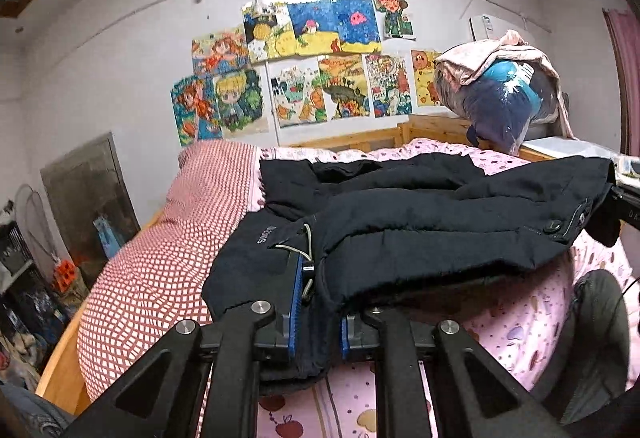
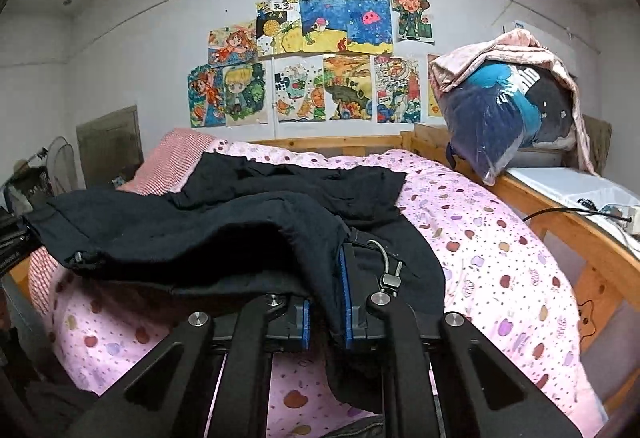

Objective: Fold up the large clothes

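1. My left gripper (image 1: 316, 302) is clamped on a fold of the black jacket (image 1: 420, 218); its blue pads (image 1: 295, 302) press the cloth from both sides.
2. My right gripper (image 2: 326, 298) is likewise closed on the jacket's (image 2: 224, 234) edge, dark fabric bunched between its blue pads (image 2: 345, 294).
3. The jacket is held up at its near edge above the pink patterned bedsheet (image 2: 480, 258); its far part lies flat on the sheet.
4. A grey drawcord with a toggle (image 2: 390, 278) hangs just beside the right gripper's finger.
5. A red-and-white checked quilt (image 1: 160, 258) lies left of the jacket.
6. Behind the jacket, children's drawings (image 1: 304, 70) cover the wall; a bagged bundle (image 2: 508, 110) sits on the wooden bed frame (image 2: 560, 222) to the right.
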Available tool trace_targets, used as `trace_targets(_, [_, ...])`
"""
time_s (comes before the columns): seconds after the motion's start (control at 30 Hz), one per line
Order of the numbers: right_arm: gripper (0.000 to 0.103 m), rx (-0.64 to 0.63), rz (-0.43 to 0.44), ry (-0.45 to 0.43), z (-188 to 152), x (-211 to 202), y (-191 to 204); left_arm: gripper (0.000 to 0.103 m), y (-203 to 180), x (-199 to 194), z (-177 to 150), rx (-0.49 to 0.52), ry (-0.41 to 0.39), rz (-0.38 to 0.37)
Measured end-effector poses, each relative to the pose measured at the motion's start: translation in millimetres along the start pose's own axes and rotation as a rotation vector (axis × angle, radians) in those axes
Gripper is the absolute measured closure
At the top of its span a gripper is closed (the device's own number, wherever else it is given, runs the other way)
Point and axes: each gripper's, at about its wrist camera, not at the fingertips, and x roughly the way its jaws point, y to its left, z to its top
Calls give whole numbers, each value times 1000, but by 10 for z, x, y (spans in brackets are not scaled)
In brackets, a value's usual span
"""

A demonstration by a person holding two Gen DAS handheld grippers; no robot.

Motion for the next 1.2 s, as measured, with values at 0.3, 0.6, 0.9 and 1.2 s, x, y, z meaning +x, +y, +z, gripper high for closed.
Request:
trace_targets(0.3, [92, 58, 72, -56, 338, 222, -68, 90, 215, 154, 335, -106, 31, -95])
trace_targets(0.6, [92, 33, 106, -108, 828, 665, -9, 89, 385, 493, 823, -98, 17, -128])
trace_targets(0.9, [92, -16, 94, -137, 1249, 1233, 85, 89, 482, 1054, 1294, -64, 22, -111])
trace_targets(1.2, [92, -47, 54, -117, 1336, 1773, 151, 89, 492, 1694, 1574, -70, 69, -113])
